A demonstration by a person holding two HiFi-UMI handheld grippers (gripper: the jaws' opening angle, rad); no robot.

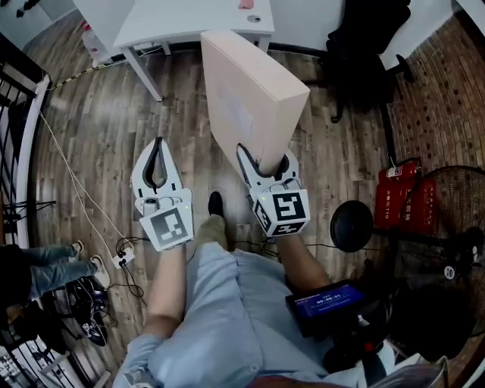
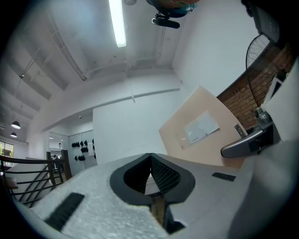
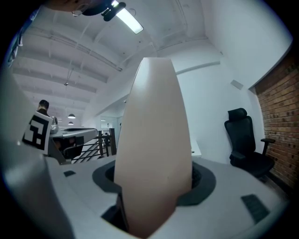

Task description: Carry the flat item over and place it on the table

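A flat tan cardboard box [image 1: 250, 98] stands on edge above the wooden floor, and my right gripper [image 1: 267, 156] is shut on its near lower corner. In the right gripper view the box [image 3: 154, 140] fills the middle, pinched between the jaws of the right gripper [image 3: 154, 181]. My left gripper [image 1: 158, 144] hangs to the left of the box, apart from it, shut with nothing in it. In the left gripper view the left gripper [image 2: 150, 158] has its tips touching, and the box [image 2: 205, 130] with a white label shows to the right. The white table [image 1: 189, 19] lies straight ahead beyond the box.
A black office chair [image 1: 367, 45] stands to the right of the table. Red fire extinguishers [image 1: 405, 197] and a black fan [image 1: 455, 227] are at the right. A dark railing [image 1: 19, 114] runs along the left, with cables and a power strip [image 1: 121, 258] on the floor.
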